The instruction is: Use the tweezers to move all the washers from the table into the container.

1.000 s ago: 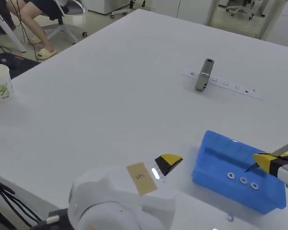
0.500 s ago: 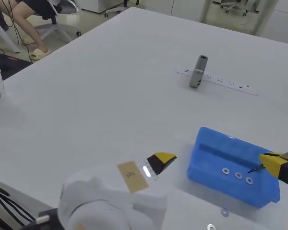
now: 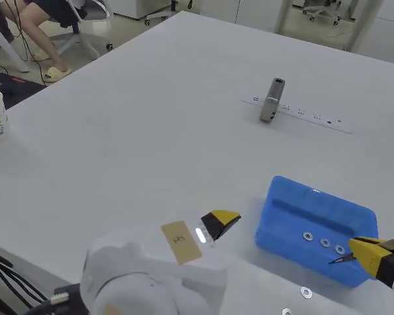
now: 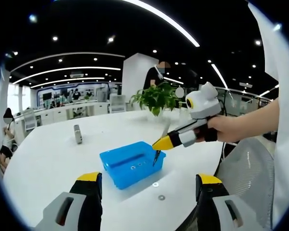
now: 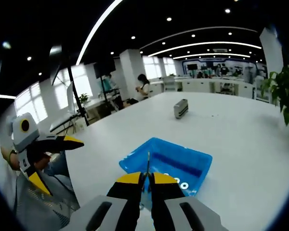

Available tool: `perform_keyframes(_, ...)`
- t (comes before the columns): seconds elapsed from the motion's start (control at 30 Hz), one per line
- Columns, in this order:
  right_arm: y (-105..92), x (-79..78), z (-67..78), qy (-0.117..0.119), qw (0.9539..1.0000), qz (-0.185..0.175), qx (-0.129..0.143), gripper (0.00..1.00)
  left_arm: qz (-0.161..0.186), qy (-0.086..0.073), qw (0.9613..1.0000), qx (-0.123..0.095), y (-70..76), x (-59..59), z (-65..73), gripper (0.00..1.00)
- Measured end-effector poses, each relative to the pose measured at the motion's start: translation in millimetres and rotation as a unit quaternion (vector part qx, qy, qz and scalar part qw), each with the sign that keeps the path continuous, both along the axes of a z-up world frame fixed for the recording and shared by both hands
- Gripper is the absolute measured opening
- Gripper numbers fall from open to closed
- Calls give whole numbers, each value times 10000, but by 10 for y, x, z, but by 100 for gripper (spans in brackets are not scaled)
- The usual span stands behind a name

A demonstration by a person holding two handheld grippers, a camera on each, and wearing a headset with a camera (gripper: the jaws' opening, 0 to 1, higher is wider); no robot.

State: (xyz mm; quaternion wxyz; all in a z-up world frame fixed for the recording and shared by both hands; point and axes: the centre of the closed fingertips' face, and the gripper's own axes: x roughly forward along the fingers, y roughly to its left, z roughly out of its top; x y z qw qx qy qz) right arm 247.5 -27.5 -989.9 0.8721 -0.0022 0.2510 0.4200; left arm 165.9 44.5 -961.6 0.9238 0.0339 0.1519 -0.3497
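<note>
Your right gripper (image 3: 369,251) had its fingers (image 5: 131,180) pinched shut on the tweezers (image 5: 148,163). The tips hung over the container (image 3: 295,244) at its near wall, likely so you could reach down for the next pick. Three washers (image 3: 324,243) lay inside it. Two washers (image 3: 306,293) lay on the bench (image 3: 151,131) just in front. Your left gripper (image 4: 148,179) hung nearby, fingers wide apart and empty.

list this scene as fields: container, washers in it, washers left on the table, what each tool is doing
container: blue container, on the white table
in container: three washers
on table: two loose washers, beside the container's near wall
right tool: shut on the tweezers, tips at the near wall
left tool: open, empty, left of the container
</note>
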Motion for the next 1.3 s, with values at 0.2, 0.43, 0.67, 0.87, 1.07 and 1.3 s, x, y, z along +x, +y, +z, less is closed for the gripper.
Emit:
perform_keyframes(0.2,76,-60,-79,134,9999,42,33,3,-24,4,10000,51,-6,-6,-10,80)
perform_keyframes(0.43,109,-92,-230,355,9992,133,-127,3,-60,6,10000,77,-18,-12,-19,80)
perform_keyframes(0.67,143,-129,-290,463,9987,166,-148,3,-47,6,10000,83,-10,-13,-21,80)
perform_keyframes(0.87,150,-139,-362,443,9980,254,-376,3,-31,19,9999,97,-1,-12,-30,80)
perform_keyframes(1.07,130,-151,-421,418,9969,335,-574,3,-43,41,9999,137,-2,-16,-44,79)
perform_keyframes(1.3,156,-159,-409,369,9961,437,-667,3,-37,57,9999,151,2,-14,-53,79)
